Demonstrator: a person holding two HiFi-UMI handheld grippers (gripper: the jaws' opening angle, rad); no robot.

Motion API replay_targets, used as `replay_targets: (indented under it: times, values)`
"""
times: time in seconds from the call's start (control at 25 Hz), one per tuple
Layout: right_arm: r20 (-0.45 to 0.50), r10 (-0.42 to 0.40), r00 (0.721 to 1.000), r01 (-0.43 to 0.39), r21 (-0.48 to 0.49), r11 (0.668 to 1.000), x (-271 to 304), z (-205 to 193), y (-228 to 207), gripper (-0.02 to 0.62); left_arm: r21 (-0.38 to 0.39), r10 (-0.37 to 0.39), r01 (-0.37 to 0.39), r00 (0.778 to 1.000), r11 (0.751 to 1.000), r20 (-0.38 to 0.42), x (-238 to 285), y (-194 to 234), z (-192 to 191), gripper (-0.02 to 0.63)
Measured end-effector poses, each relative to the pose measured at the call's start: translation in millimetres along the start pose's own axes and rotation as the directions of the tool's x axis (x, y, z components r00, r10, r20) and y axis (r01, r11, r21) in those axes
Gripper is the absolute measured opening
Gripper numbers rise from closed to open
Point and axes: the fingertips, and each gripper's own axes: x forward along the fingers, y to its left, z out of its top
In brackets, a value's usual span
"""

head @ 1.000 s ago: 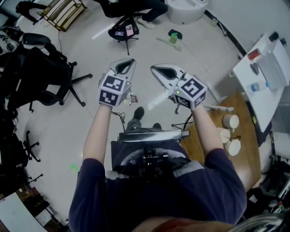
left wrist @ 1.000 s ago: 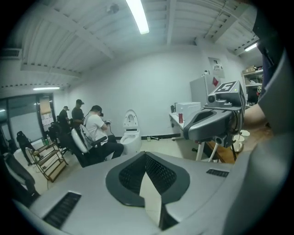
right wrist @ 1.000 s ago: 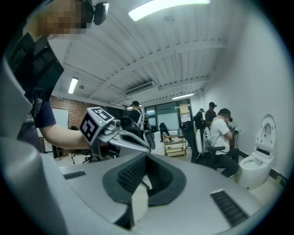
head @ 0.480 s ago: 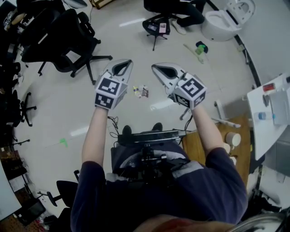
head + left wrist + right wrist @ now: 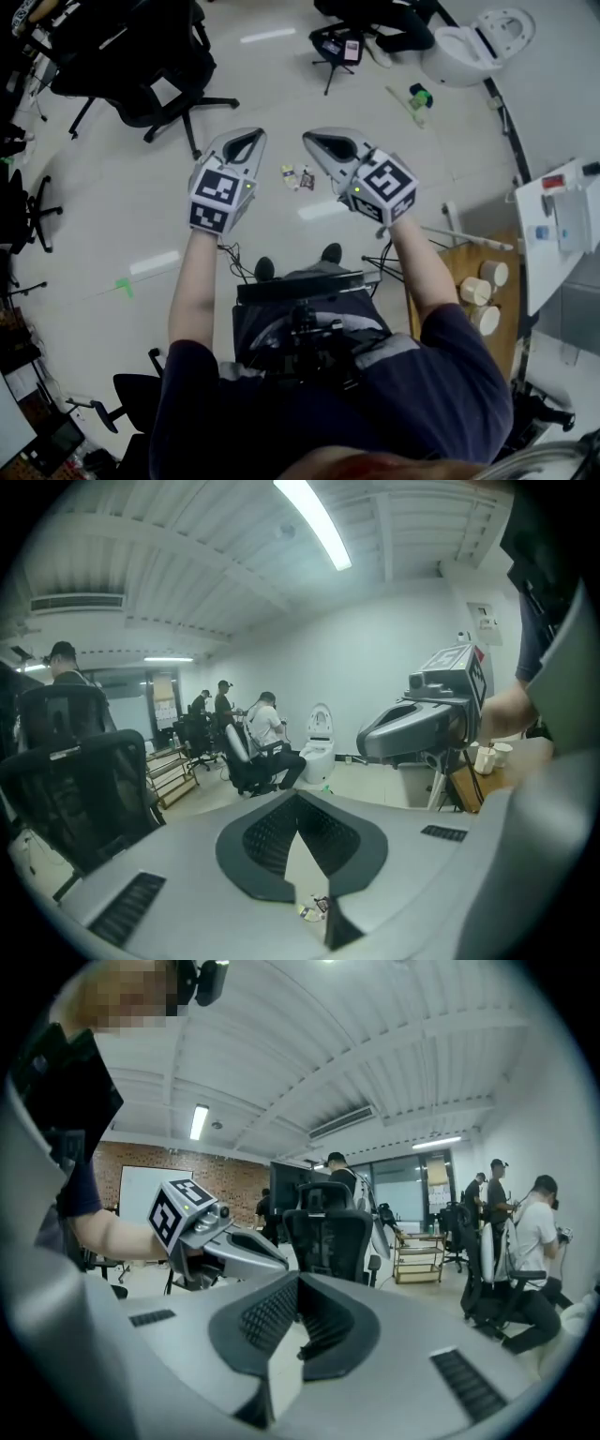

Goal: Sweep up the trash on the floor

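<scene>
Trash (image 5: 298,176): a few small wrappers lying loose on the floor (image 5: 112,216), just ahead of both tools and roughly between their tips in my head view.
Left tool (image 5: 246,142): clenched tight with nothing in it. Through the slot under its tips I can spot those wrappers down on the floor.
Right tool (image 5: 323,145): same deal, clamped together and empty, held up next to the left one. Both are well off the floor.
Further out: a green item with a pale stick (image 5: 412,97) lies near a white toilet (image 5: 478,42). Can't tell if that's more trash or something to sweep with. Office chairs (image 5: 141,66) are off to the left.
Right side: a wooden worktop (image 5: 457,265) with paper cups (image 5: 483,281), and a pale rod (image 5: 464,234) at its near edge.
Progress: my read is the wrappers aren't gathered into anything, and I've got no broom or dustpan in either tool. So that little pile is what's left to sweep. I can't make out a bin anywhere.
</scene>
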Motion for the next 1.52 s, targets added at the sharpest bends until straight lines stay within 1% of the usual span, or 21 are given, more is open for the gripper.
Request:
replay_targets:
  times: [0.08, 0.16, 0.24, 0.32, 0.44, 0.52, 0.6, 0.68, 0.76, 0.84, 0.92, 1.0, 1.12, 1.2, 1.28, 1.4, 1.52]
  values:
    - [-0.013, -0.008, 1.000, 0.008, 0.002, 1.000, 19.7, 2.9, 22.6, 0.011, -0.016, -0.018, 0.018, 1.000, 1.000, 0.014, -15.9, 15.3, -11.1, 0.000]
    - [-0.034, 0.004, 0.999, -0.004, -0.001, 1.000, 39.3, 1.3, 46.1, 0.011, -0.021, -0.032, 0.033, 0.999, 0.999, 0.023, -30.0, 27.7, -22.2, 0.000]
    - [-0.053, 0.017, 0.998, -0.019, -0.040, 0.999, 53.0, 0.2, 66.9, 0.011, -0.031, -0.050, 0.051, 0.998, 0.998, 0.037, -40.1, 32.7, -29.6, 0.000]
    - [-0.055, 0.005, 0.998, -0.009, -0.071, 0.997, 57.3, 5.7, 81.3, 0.011, -0.038, -0.080, 0.081, 0.996, 0.996, 0.051, -45.6, 30.1, -31.5, 0.000]
    - [-0.019, -0.021, 1.000, 0.020, -0.050, 0.999, 53.2, 22.1, 95.6, 0.011, -0.043, -0.113, 0.116, 0.991, 0.992, 0.067, -52.2, 20.0, -29.5, 0.000]
    - [0.011, -0.049, 0.999, 0.049, -0.043, 0.998, 46.4, 32.0, 103.1, 0.011, -0.037, -0.123, 0.127, 0.989, 0.991, 0.081, -58.9, 12.2, -23.8, 0.000]
    - [0.021, -0.062, 0.998, 0.063, -0.073, 0.995, 35.8, 36.8, 110.9, 0.011, -0.023, -0.120, 0.123, 0.987, 0.992, 0.106, -70.4, 1.3, -11.0, 0.000]
    - [0.025, -0.060, 0.998, 0.062, -0.097, 0.993, 16.9, 38.4, 116.0, 0.011, 0.004, -0.112, 0.112, 0.986, 0.994, 0.126, -80.6, -16.8, 5.9, 0.000]
    - [0.042, -0.040, 0.998, 0.043, -0.083, 0.996, -7.7, 41.5, 117.3, 0.011, 0.032, -0.096, 0.093, 0.987, 0.995, 0.132, -82.8, -36.8, 21.4, 0.000]
    - [0.083, 0.007, 0.997, -0.006, -0.013, 1.000, -34.8, 44.7, 119.6, 0.011, 0.044, -0.071, 0.067, 0.990, 0.997, 0.121, -76.9, -57.2, 26.4, 0.000]
    - [0.127, 0.059, 0.990, -0.067, 0.058, 0.996, -61.1, 42.7, 127.4, 0.011, 0.043, -0.041, 0.037, 0.995, 0.998, 0.091, -70.3, -79.7, 19.6, 0.000]
    - [0.129, 0.075, 0.989, -0.083, 0.054, 0.995, -85.9, 36.2, 131.7, 0.011, 0.036, -0.021, 0.018, 0.997, 0.999, 0.080, -65.3, -106.0, 18.7, 0.000]
    - [0.118, 0.094, 0.989, -0.096, 0.012, 0.995, -121.8, 29.9, 127.9, 0.011, 0.035, 0.022, -0.026, 0.994, 0.999, 0.103, -59.5, -143.4, 39.0, 0.000]
    - [0.111, 0.130, 0.985, -0.131, 0.001, 0.991, -145.4, 17.4, 128.0, 0.011, 0.025, 0.054, -0.057, 0.993, 0.998, 0.103, -58.3, -170.1, 42.9, 0.000]
    - [0.133, 0.170, 0.976, -0.173, 0.007, 0.985, -162.5, 7.3, 131.7, 0.011, 0.019, 0.084, -0.085, 0.993, 0.996, 0.078, -58.3, -191.0, 37.0, 0.000]
    - [0.170, 0.219, 0.961, -0.229, 0.041, 0.973, -174.6, -1.7, 136.1, 0.011, 0.032, 0.116, -0.117, 0.993, 0.993, 0.032, -60.5, -207.4, 31.7, 0.000]
    - [0.188, 0.225, 0.956, -0.243, 0.077, 0.967, -175.6, -5.7, 140.1, 0.011, 0.049, 0.138, -0.138, 0.990, 0.989, 0.009, -73.0, -213.6, 30.1, 0.000]
